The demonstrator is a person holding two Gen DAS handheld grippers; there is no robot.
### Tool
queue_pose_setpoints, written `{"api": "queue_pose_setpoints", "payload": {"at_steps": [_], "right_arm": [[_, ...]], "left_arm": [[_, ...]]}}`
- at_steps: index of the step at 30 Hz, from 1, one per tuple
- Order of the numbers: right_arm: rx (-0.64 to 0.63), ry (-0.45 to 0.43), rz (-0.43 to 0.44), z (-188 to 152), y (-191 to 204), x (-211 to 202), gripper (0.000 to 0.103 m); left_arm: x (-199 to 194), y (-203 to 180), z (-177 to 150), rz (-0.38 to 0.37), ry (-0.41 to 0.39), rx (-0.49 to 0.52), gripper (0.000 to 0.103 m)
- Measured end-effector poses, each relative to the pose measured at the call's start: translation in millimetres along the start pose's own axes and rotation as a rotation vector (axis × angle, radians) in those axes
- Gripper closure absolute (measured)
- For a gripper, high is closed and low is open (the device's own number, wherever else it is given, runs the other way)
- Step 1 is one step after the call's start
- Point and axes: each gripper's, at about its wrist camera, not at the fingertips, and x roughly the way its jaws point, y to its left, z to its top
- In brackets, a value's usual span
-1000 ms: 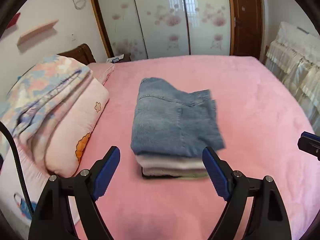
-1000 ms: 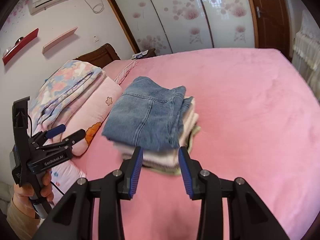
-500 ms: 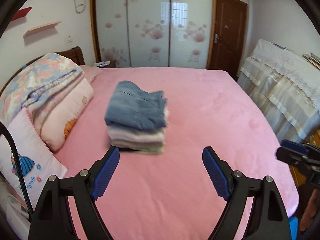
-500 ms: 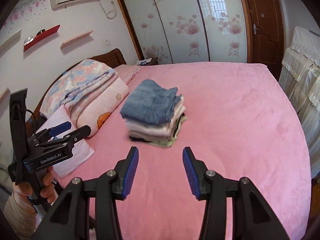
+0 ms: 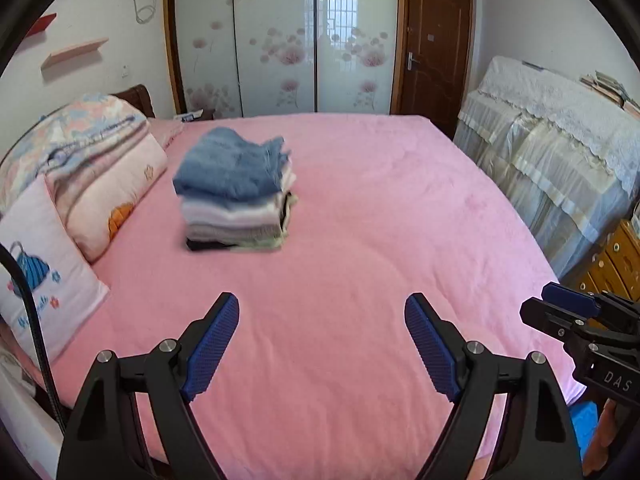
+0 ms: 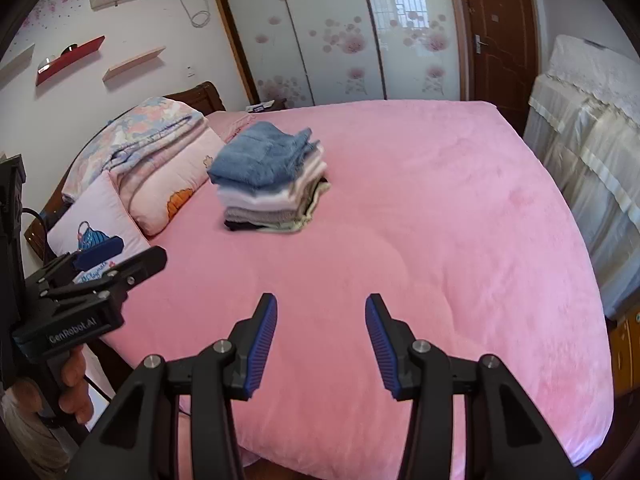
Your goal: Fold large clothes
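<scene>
A stack of folded clothes [image 5: 236, 216] [image 6: 268, 204] sits on the pink bed [image 5: 380, 220] [image 6: 440, 200], with folded blue jeans [image 5: 232, 168] [image 6: 260, 156] on top. My left gripper [image 5: 322, 298] hangs open above the bed's near part, well back from the stack, with nothing between its blue pads. My right gripper [image 6: 322, 297] is also open and holds nothing, at about the same distance from the stack. Each gripper shows at the edge of the other's view: the left gripper [image 6: 140, 252] with a hand on its grip, the right gripper [image 5: 560, 300] at the far right.
Pillows [image 5: 112, 184] [image 6: 172, 184] and a folded flowery quilt [image 5: 80, 140] lie along the headboard, left of the stack. Lace-covered furniture [image 5: 560, 152] and a wooden drawer unit [image 5: 616, 264] stand along the bed's right side. Sliding wardrobe doors [image 5: 280, 40] and a brown door [image 5: 436, 48] are behind.
Both grippers have drawn back from the stack toward the foot of the bed. The stack now looks small and far. The right jaws stand slightly wider than a second ago.
</scene>
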Motion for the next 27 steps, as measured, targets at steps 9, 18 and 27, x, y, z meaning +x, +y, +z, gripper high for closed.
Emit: {"api": "queue_pose_setpoints", "payload": {"at_steps": [9,18,27], "right_arm": [[0.006,-0.041,-0.110,-70,-4,-5,0.057],[-0.006,-0.046,-0.150,-107,0,-3,0.056],[0.016,-0.019,-0.138,-119,-2,11,0.056]], "left_arm": [[11,-23,-62,-0.045,0.014,-0.064,0.019],[20,-39,-104,-0.005,0.053,-0.031,0.019],[19,-47,-119,0.031,0.056,-0.001,0.019]]}}
